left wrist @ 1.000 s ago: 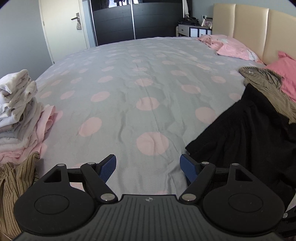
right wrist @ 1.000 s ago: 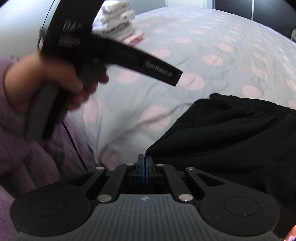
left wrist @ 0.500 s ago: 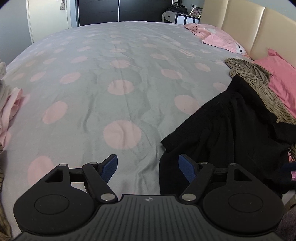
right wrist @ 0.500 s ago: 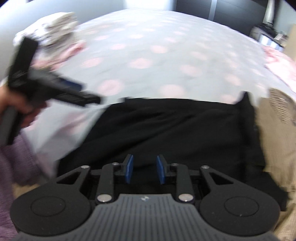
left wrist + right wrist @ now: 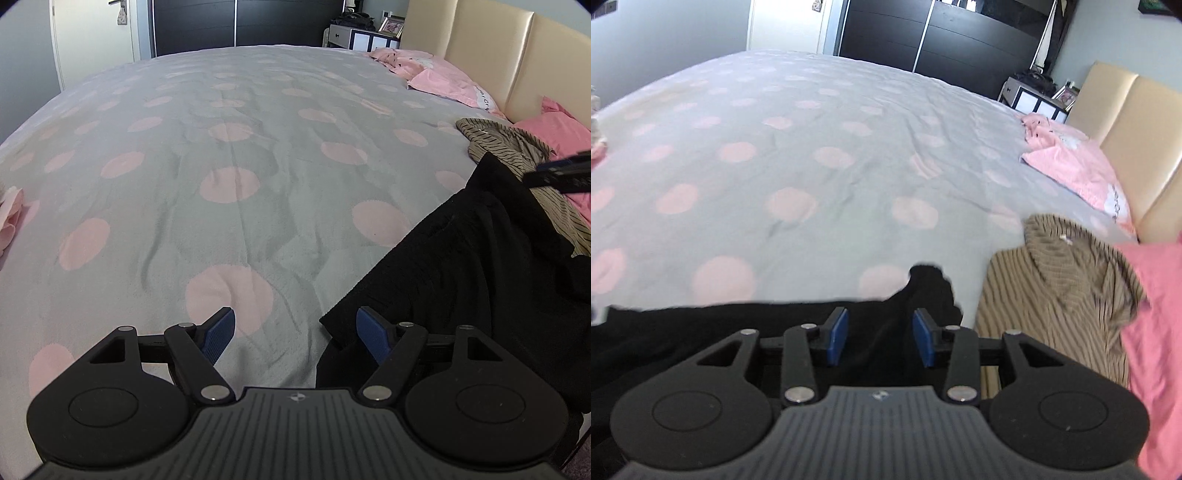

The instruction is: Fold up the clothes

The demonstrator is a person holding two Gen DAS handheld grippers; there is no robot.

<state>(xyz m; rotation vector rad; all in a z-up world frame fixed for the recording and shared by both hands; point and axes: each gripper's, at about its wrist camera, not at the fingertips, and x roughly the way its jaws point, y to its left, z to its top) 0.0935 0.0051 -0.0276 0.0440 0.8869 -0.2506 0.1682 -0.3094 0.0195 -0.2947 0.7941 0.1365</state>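
A black garment (image 5: 476, 266) lies spread along the near right side of the bed; it also shows in the right wrist view (image 5: 701, 332). My left gripper (image 5: 295, 334) is open and empty, low over the bed, its right pad just over the garment's left corner. My right gripper (image 5: 880, 338) is open and empty, hovering over the garment's far edge near a small raised point of cloth (image 5: 929, 280). The right gripper's tip shows in the left wrist view (image 5: 561, 173) at the right edge.
The bed (image 5: 229, 147) has a grey cover with pink dots. A tan striped garment (image 5: 1060, 295) and pink cloth (image 5: 1156, 332) lie right of the black one. Pink pillows (image 5: 447, 81) rest by the beige headboard (image 5: 480, 44). A pink pile's edge (image 5: 9, 218) shows at left.
My right gripper let go of the black garment's corner, opened wide and swung right toward its far edge. My left gripper moved right, nearer the garment's left corner.
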